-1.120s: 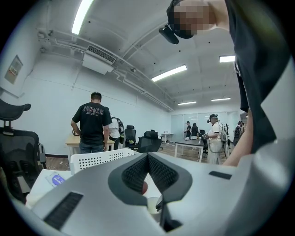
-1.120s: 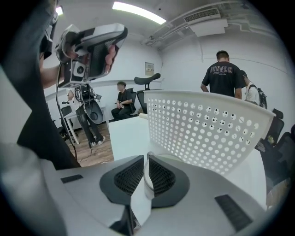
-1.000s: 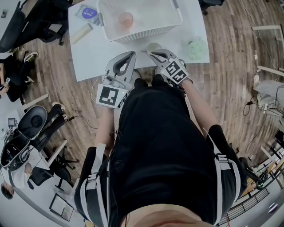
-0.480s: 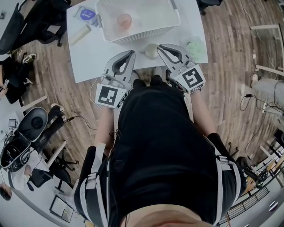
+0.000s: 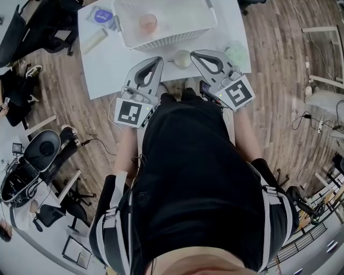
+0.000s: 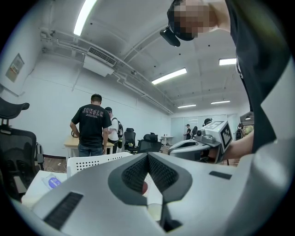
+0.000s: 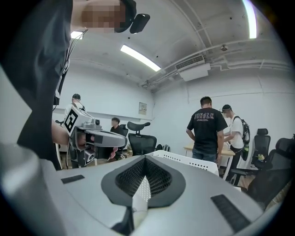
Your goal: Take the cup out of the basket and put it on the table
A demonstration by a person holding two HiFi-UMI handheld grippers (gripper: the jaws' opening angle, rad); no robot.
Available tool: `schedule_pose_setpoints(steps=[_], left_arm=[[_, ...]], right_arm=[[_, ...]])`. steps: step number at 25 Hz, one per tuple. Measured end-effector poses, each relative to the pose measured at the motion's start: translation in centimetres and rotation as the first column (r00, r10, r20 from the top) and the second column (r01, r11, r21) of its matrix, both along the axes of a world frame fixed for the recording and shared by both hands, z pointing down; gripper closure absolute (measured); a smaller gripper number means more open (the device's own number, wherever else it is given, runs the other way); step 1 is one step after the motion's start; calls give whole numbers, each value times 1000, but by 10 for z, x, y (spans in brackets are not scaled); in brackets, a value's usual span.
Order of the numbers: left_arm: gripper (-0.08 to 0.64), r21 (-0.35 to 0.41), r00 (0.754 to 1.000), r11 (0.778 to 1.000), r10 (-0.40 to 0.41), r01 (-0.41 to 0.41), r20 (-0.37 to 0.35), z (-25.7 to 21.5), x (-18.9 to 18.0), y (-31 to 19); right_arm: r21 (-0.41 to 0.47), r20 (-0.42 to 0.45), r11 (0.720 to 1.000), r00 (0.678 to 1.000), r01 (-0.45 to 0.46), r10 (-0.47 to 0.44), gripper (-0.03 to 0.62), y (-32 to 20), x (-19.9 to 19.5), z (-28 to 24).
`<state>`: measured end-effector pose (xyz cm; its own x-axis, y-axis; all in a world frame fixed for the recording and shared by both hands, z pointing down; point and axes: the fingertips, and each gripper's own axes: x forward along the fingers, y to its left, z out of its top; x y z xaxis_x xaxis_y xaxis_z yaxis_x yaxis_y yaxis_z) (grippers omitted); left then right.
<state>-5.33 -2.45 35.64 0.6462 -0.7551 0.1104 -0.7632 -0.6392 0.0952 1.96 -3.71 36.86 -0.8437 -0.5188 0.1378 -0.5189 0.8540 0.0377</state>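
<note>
The white basket point(image 5: 207, 20) stands at the table's far side with a pink cup point(image 5: 147, 22) inside it. A pale cup point(image 5: 181, 58) stands on the white table point(image 5: 107, 70) just in front of the basket, between my two grippers. My left gripper point(image 5: 159, 61) is shut and empty, a little left of the pale cup. To the cup's right, my right gripper point(image 5: 194, 54) is also shut and holds nothing. In the left gripper view the shut jaws point(image 6: 147, 155) point at the basket point(image 6: 92, 161). The right gripper view shows its jaws point(image 7: 144, 157) closed before the basket point(image 7: 189, 161).
A blue-lidded round tub point(image 5: 102, 15) and a pale cylinder point(image 5: 94, 40) lie at the table's left, a green lump point(image 5: 236, 53) at its right. Office chairs point(image 5: 32, 161) stand on the wooden floor at the left. People point(image 6: 91, 124) stand beyond the table.
My right gripper has drawn back to the right, away from the pale cup, which stays standing on the table. The left gripper has hardly moved.
</note>
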Motion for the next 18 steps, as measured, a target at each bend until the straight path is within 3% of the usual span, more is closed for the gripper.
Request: schedule_pose_setpoints(steps=[7,12,18], left_arm=[[543,-20,999,1000,16,-15,47,3,0,1],[543,-2,1000,1000,18,-18,-4,-4,5,2],[543,1,1000,1000,8,-8,3,-3,0,-3]], right_arm=[[-2,15,1000,1000,-8,8,574,-1,-1,-3],[-6,25,1000,1000,-8,8,574,0,1,-8],[-8,24,1000,1000,1,-1,574,-5,-2,-6]])
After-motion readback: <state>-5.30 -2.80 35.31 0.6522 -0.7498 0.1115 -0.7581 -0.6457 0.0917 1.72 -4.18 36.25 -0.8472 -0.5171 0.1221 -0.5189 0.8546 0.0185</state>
